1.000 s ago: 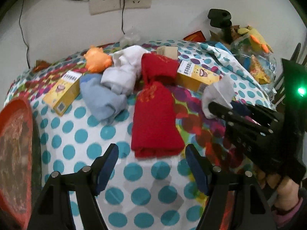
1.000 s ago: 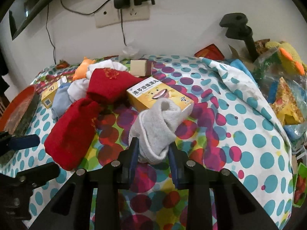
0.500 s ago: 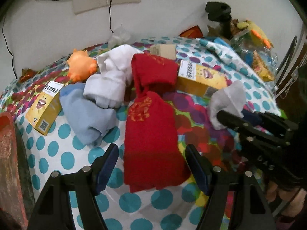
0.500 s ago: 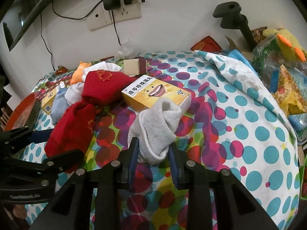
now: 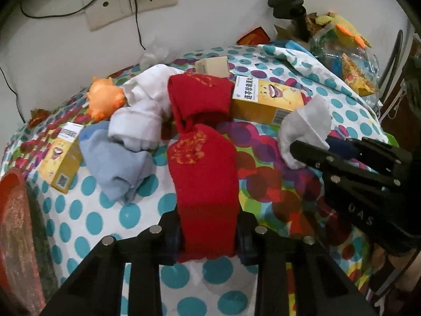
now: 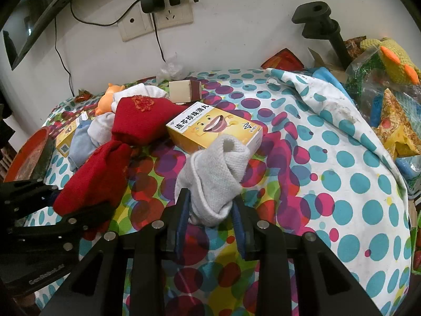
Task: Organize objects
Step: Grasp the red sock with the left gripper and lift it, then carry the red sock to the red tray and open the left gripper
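Over the preceding second, our left gripper (image 5: 208, 237) advanced from a standoff short of the red sock (image 5: 204, 173) and closed: its fingers, previously spread wide, now clamped the sock's near cuff end. The sock lay stretched along the polka-dot tablecloth (image 5: 136, 210), its far end bunched against the yellow box (image 5: 265, 100) and the white sock (image 5: 142, 115). Our right gripper (image 6: 210, 221) remained clenched on the grey sock (image 6: 215, 173), which rested just in front of the same box. With both socks grasped, we judged the sorting step ready to proceed. The light blue sock (image 5: 113, 163) remained untouched beside the red one.
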`<state>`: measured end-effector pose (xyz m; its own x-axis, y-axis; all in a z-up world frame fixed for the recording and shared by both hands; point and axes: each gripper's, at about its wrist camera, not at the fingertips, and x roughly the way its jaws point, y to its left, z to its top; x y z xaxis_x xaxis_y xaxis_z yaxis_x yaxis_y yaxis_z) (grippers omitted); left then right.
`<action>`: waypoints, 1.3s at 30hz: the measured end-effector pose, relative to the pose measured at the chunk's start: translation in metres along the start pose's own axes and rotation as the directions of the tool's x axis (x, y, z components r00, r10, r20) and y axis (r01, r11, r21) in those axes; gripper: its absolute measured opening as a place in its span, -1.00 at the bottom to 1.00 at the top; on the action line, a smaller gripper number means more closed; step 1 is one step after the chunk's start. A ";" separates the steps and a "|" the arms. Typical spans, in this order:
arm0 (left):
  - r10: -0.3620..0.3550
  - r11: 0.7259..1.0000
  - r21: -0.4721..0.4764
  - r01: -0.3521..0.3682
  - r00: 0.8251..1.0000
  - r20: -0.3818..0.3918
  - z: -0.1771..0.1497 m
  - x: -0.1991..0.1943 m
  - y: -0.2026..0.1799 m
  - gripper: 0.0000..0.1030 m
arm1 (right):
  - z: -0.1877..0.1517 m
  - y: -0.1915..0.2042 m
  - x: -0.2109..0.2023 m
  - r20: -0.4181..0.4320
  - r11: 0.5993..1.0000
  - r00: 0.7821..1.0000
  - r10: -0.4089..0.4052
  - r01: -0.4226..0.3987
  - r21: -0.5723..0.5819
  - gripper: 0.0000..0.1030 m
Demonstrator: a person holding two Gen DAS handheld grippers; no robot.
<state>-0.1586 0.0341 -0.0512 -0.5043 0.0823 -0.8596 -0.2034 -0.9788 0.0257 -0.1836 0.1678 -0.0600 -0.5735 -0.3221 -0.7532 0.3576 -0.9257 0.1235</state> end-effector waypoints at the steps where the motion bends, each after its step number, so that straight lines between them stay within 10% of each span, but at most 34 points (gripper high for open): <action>1: -0.005 1.000 0.004 0.005 1.000 -0.001 -0.002 -0.003 0.000 -0.40 | 0.000 0.000 0.000 -0.001 1.000 1.000 0.000 0.000 0.000 -0.44; 21: 0.080 0.994 -0.082 -0.077 0.996 0.041 -0.061 -0.093 0.092 -0.40 | -0.001 0.008 0.000 -0.003 0.999 0.999 -0.045 0.045 -0.025 -0.41; 39: 0.241 0.887 -0.393 -0.241 0.969 -0.051 -0.138 -0.113 0.269 -0.40 | 0.000 0.010 0.001 -0.004 0.996 0.997 -0.079 0.078 -0.042 -0.34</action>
<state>-0.0405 -0.2640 -0.0174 -0.4948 -0.1655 -0.8531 0.2708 -0.9622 0.0296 -0.1801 0.1582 -0.0596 -0.5972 -0.2477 -0.7629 0.3426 -0.9388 0.0366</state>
